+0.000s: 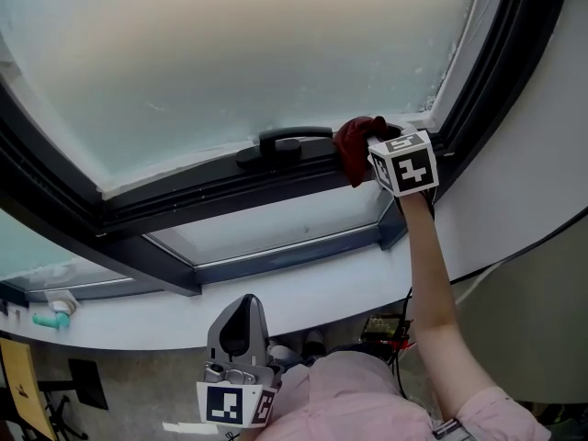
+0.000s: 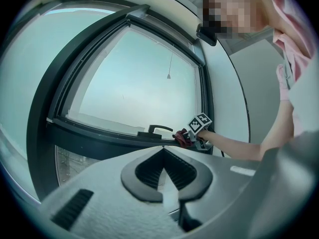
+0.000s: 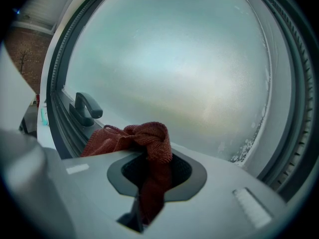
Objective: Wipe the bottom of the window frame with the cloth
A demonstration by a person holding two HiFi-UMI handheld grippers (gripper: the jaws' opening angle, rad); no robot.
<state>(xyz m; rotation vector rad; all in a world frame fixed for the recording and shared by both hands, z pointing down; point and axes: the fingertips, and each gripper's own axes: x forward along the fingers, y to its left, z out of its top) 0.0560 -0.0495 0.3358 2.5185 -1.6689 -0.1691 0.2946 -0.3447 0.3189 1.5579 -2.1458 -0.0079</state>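
Observation:
A dark red cloth [image 1: 355, 145] is bunched on the bottom rail of the dark window frame [image 1: 220, 184], just right of the black handle [image 1: 292, 141]. My right gripper [image 1: 381, 159] is shut on the cloth [image 3: 149, 148], which hangs down between its jaws and spills left toward the handle [image 3: 85, 108]. From the left gripper view the cloth [image 2: 183, 136] and the right gripper's marker cube [image 2: 199, 123] show at the sash's lower right corner. My left gripper [image 1: 241, 338] is held low near my body, far from the window; its jaws stand together with nothing in them.
Frosted glass [image 1: 230, 53] fills the sash above the rail. A white sill [image 1: 303, 292] runs below a lower fixed pane [image 1: 276, 223]. A small teal object [image 1: 50, 318] sits at the sill's left end. White wall [image 1: 533, 182] and a black cable [image 1: 514, 251] lie to the right.

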